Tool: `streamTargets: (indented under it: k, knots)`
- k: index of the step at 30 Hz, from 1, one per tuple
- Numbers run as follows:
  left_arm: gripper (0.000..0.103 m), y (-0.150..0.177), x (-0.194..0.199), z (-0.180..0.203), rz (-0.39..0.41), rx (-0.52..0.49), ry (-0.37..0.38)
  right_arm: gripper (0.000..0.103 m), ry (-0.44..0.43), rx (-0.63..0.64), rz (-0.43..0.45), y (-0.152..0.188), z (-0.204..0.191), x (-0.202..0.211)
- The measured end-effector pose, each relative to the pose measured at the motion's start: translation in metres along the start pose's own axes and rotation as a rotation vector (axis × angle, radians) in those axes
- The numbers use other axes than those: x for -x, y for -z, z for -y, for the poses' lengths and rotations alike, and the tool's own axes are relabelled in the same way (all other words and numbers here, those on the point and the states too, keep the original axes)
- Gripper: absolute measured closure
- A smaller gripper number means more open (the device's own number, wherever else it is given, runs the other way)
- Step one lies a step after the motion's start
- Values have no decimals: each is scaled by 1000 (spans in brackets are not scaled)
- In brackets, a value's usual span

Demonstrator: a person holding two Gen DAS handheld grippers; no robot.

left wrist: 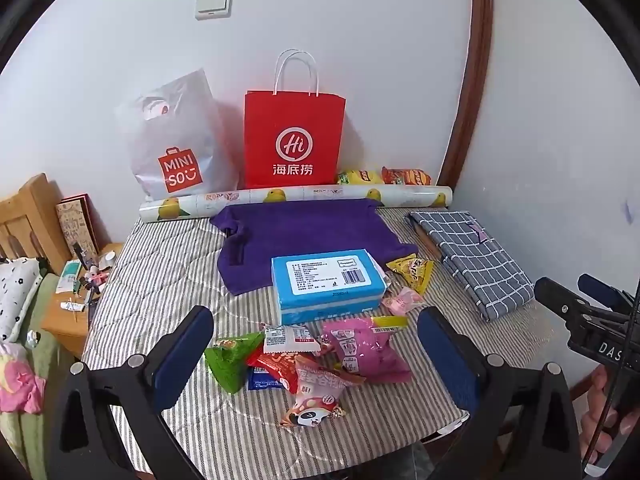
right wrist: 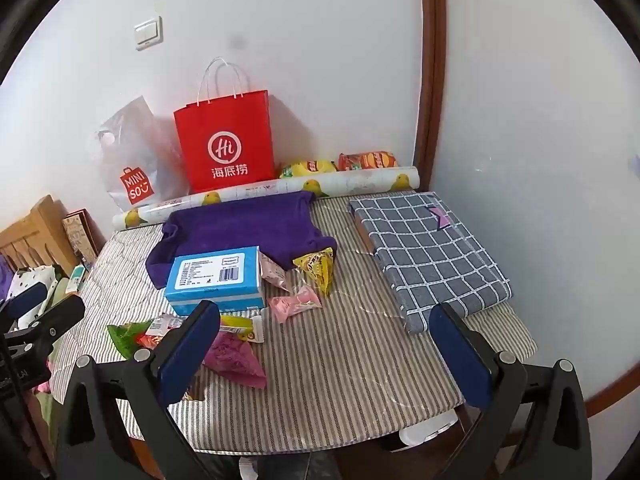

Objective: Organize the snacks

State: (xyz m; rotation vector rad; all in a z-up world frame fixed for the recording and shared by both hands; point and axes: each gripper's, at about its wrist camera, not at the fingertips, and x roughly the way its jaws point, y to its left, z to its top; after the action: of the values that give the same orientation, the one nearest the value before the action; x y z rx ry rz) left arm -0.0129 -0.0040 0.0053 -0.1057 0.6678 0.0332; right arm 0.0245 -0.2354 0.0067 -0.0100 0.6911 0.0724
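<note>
A pile of snack packets lies on the striped table point(left wrist: 160, 264): a green one point(left wrist: 230, 360), a red one point(left wrist: 276, 368), a pink one point(left wrist: 366, 350) and a panda-print one point(left wrist: 316, 404). A yellow packet point(left wrist: 412, 270) and a small pink packet point(left wrist: 402, 300) lie by the blue tissue pack point(left wrist: 326, 284). My left gripper point(left wrist: 316, 364) is open just above the pile. My right gripper point(right wrist: 324, 350) is open over bare striped cloth point(right wrist: 340, 360); the pink packet point(right wrist: 236, 356) sits by its left finger. The yellow packet point(right wrist: 318, 270) lies farther back.
A red paper bag point(left wrist: 294, 140) and a white Miniso bag point(left wrist: 176, 144) stand at the wall behind a paper roll point(left wrist: 296, 196). A purple cloth point(left wrist: 304, 236) and a folded checked cloth point(left wrist: 476, 256) lie on the table. Chip bags point(left wrist: 384, 177) sit at the back.
</note>
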Motion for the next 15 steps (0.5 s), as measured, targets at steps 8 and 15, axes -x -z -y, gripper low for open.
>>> streamTargets:
  k: [8, 15]
  knots:
    - [0, -2, 1, 2, 10, -9, 17, 0, -1, -2, 0, 3, -2, -1]
    - [0, -1, -1, 4, 11, -13, 24, 0, -4, -3, 12, 1, -4, 4]
